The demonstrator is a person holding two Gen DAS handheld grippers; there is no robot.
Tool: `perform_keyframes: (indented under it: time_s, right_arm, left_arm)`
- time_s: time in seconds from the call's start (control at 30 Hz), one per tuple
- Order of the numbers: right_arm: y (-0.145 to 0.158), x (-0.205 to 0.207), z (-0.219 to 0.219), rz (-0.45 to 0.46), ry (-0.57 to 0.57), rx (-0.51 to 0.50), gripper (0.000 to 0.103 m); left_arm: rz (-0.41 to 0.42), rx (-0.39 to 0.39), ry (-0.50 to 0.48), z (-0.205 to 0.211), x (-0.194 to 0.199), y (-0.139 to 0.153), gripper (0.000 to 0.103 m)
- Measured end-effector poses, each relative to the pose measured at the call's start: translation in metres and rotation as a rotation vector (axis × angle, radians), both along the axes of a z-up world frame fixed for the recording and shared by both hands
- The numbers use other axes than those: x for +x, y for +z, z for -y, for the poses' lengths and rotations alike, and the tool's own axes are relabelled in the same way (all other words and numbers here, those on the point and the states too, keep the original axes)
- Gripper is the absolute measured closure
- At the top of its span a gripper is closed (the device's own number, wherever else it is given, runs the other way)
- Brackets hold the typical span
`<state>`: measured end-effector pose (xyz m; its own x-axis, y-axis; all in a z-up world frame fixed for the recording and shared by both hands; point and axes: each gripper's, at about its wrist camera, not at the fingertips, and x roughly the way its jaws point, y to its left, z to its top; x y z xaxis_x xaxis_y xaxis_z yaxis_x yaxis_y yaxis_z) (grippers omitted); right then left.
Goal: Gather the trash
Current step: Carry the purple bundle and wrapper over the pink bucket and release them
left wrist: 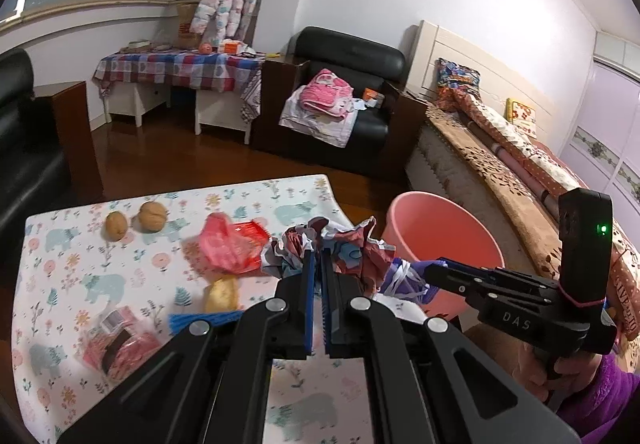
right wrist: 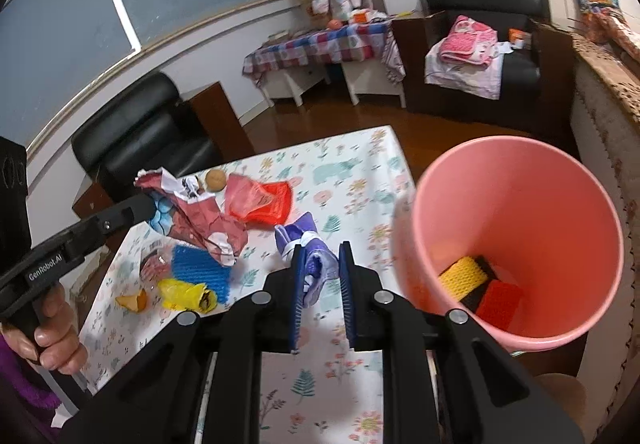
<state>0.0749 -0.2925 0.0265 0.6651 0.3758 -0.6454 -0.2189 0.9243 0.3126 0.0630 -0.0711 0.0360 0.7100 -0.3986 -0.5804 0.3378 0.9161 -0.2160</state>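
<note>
Your left gripper (left wrist: 316, 264) jaws pinch the crumpled wrapper (left wrist: 340, 244), right gripper (right wrist: 322, 268) jaws clamp purple plastic (right wrist: 316, 264), both lifted for the pink bin (right wrist: 516, 244).

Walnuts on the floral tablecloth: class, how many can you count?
2: both at the table's far left, side by side, walnut one left of walnut two. Trash could hide others.

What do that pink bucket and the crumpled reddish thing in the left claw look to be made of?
The pink bucket looks like moulded plastic: smooth, even walls with a soft sheen. The crumpled wad held in the left claw looks like printed paper, perhaps coated: sharp creases, torn white edges and a matte surface.
</note>
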Motion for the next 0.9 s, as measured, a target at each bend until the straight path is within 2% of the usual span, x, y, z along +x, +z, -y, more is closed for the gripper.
perform_keyframes:
  time_s: [0.27, 0.53, 0.9]
  right_arm:
    - [0.007, -0.004, 0.039, 0.028, -0.11, -0.007, 0.086]
    - [0.002, -0.006, 0.08, 0.015, -0.224, -0.014, 0.086]
    - [-0.013, -0.006, 0.108, -0.024, -0.303, -0.031, 0.086]
  left_arm:
    - [0.007, -0.006, -0.074, 0.04, 0.009, 0.006, 0.1]
    - [0.011, 0.0, -0.168, 0.088, 0.017, 0.007, 0.1]
    - [-0.031, 0.018, -0.249, 0.142, 0.035, -0.011, 0.1]
